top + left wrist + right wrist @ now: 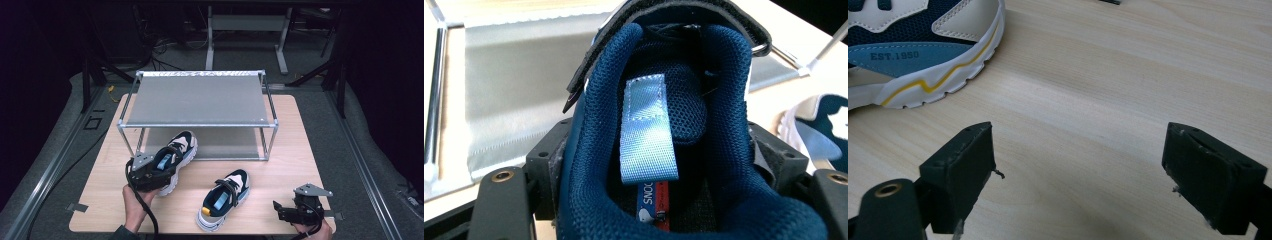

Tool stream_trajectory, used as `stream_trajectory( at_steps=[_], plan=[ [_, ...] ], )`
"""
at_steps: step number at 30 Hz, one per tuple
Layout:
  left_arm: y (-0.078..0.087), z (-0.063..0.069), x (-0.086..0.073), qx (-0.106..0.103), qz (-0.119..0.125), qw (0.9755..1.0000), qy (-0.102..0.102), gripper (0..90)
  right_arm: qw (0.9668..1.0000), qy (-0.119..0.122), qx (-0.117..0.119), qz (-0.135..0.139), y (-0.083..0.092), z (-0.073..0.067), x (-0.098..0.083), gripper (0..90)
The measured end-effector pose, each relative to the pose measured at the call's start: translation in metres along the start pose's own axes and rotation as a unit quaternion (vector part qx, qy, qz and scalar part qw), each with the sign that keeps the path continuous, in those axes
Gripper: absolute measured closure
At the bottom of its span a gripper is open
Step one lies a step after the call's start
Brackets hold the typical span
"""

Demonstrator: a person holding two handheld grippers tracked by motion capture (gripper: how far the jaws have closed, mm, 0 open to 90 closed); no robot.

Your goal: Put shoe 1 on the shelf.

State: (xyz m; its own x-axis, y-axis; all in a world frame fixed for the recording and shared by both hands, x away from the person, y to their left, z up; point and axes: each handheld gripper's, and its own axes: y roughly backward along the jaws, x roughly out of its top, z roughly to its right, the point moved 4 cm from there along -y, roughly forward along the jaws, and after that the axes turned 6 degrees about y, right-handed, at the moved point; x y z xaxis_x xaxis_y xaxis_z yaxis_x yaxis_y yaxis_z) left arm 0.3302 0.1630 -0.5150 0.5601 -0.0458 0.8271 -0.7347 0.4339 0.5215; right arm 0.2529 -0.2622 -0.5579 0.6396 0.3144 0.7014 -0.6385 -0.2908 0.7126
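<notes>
Left gripper [156, 176] clamps the sneaker's [175, 150] heel, toe toward the rack [200, 100].

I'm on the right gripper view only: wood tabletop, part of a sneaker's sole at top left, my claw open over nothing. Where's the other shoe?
Observer: The left claw is shut on the other shoe by its heel, near the front of the two-tier rack.
Operator: Is that shoe on a shelf yet?
Observer: No. Its toe points toward the lower shelf, which is bare.
Operator: And the sneaker near me, how does it lie?
Observer: The second sneaker stands upright on the table, left of your right claw.
</notes>
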Motion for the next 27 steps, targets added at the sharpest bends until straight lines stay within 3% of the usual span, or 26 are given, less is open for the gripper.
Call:
stream_trajectory(
  at_steps=[4, 11, 16, 27],
  plan=[
    [-0.011, 0.0, 0.006, 0.014, 0.01, 0.9998, 0.007, 26.2, 1.0, 0.001, 0.007, 0.0, 0.0, -0.001, 0.001, 13.0],
    [-0.032, -0.004, 0.016, 0.034, 0.016, 0.9991, 0.021, 26.2, 1.0, 0.003, -0.001, 0.003, 0.001, -0.002, 0.003, 13.0],
    [-0.05, -0.005, 0.022, 0.045, 0.023, 0.9978, 0.042, 26.1, 1.0, 0.005, 0.003, 0.001, 0.003, -0.002, 0.004, 13.0],
    [-0.091, -0.002, 0.027, 0.083, 0.015, 0.9945, 0.061, 26.1, 1.0, 0.008, 0.002, 0.0, 0.006, -0.003, 0.005, 13.0]
  ],
)
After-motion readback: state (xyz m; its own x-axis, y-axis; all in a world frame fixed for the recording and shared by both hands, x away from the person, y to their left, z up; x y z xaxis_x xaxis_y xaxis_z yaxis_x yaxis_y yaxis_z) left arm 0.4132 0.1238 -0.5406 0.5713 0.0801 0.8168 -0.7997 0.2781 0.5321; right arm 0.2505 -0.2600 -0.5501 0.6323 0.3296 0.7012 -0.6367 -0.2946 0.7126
